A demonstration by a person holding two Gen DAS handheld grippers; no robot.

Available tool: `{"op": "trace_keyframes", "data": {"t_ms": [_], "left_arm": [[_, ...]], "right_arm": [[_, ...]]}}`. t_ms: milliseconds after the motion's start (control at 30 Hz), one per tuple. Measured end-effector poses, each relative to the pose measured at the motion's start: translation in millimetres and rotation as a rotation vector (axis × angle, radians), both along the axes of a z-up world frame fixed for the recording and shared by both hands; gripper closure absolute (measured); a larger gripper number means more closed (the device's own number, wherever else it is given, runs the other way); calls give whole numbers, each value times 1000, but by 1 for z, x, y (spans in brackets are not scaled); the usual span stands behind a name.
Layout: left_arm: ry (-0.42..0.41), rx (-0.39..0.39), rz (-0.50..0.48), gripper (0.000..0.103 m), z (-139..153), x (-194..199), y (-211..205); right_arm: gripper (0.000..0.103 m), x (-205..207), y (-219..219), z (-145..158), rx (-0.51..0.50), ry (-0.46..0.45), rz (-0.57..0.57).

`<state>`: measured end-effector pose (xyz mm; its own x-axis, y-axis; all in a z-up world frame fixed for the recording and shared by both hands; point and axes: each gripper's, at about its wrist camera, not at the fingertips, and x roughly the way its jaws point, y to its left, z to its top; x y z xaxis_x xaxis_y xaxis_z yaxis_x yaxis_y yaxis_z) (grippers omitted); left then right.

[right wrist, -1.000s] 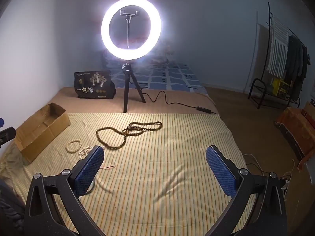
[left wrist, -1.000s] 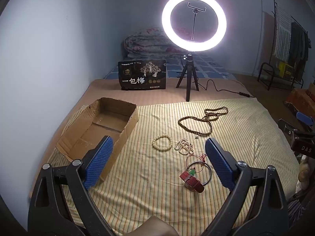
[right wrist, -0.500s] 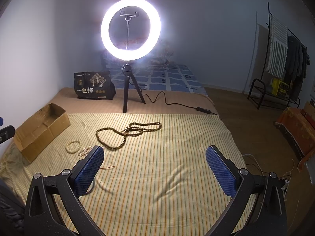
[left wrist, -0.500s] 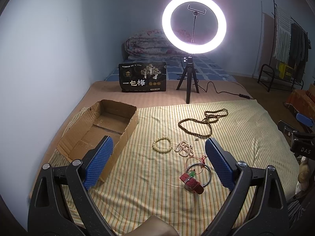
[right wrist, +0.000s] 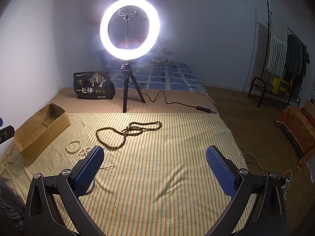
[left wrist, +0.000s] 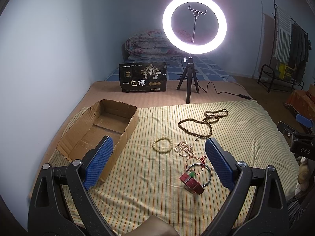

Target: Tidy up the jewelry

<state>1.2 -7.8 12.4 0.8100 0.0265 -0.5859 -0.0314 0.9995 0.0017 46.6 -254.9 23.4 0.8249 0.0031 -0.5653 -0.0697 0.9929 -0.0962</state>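
Honestly barely anything has moved in the last second: the left view has tipped down a touch so the ring light point(left wrist: 194, 24) sits lower in frame, and the jewelry hasn't budged. Left gripper point(left wrist: 158, 149) hovers with jaws wide and empty; right gripper point(right wrist: 154, 158) is the same, wide with nothing in it.

Progress looks like zero so far. The cardboard box point(left wrist: 102, 125), just past the left gripper's left jaw, looks empty. Everything's still out on the striped bed cover point(left wrist: 149, 186): cream bead bracelet point(left wrist: 162, 144) and pearl strand point(left wrist: 184, 148) ahead between the left jaws, long brown bead necklace point(left wrist: 204, 121) farther ahead, red watch point(left wrist: 192, 181) lying on the silver bangle point(left wrist: 198, 174) with the red cord point(left wrist: 194, 160), close by the right jaw.
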Motion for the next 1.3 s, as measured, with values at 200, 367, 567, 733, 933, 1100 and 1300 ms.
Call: {"op": "trace_keyframes", "data": {"t_ms": [200, 367, 567, 733, 933, 1100, 1300], "left_arm": [[0, -1, 0, 7, 0, -1, 0], [0, 0, -1, 7, -1, -1, 2], [1, 0, 1, 7, -1, 0, 3], [0, 1, 0, 7, -1, 0, 3], [2, 1, -2, 7, -5, 0, 6], [4, 2, -1, 7, -6, 0, 7], [13, 9, 1, 7, -13, 0, 8]], "right_arm": [[0, -1, 0, 0, -3, 1, 5], [0, -1, 0, 0, -1, 3, 2], [0, 0, 1, -2, 0, 7, 4], [0, -1, 0, -2, 1, 7, 4], [0, 0, 1, -3, 2, 14, 6], [0, 0, 1, -5, 1, 21, 9], [0, -1, 1, -7, 0, 29, 12]]}}
